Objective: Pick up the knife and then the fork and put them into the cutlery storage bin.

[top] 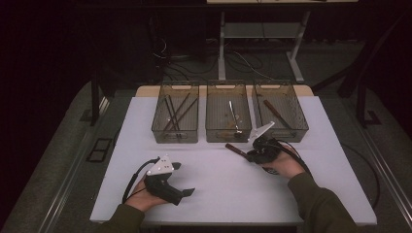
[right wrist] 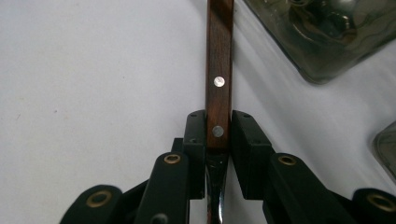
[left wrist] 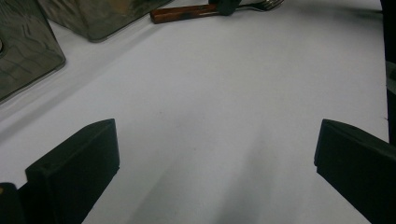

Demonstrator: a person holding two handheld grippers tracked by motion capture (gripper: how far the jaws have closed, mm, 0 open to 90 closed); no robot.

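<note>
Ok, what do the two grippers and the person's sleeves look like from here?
Both the left gripper and the right gripper are black handheld units with blocky black jaws, each topped by a pale three-cornered plate and trailing a black cable. Brass-coloured pivot rings show on the right one. The sleeves are dark olive.

My right gripper sits on the table with the fork lying between its jaws. Three bins stand side by side just beyond it: left bin, middle bin, right bin. My left gripper is well apart.
</note>
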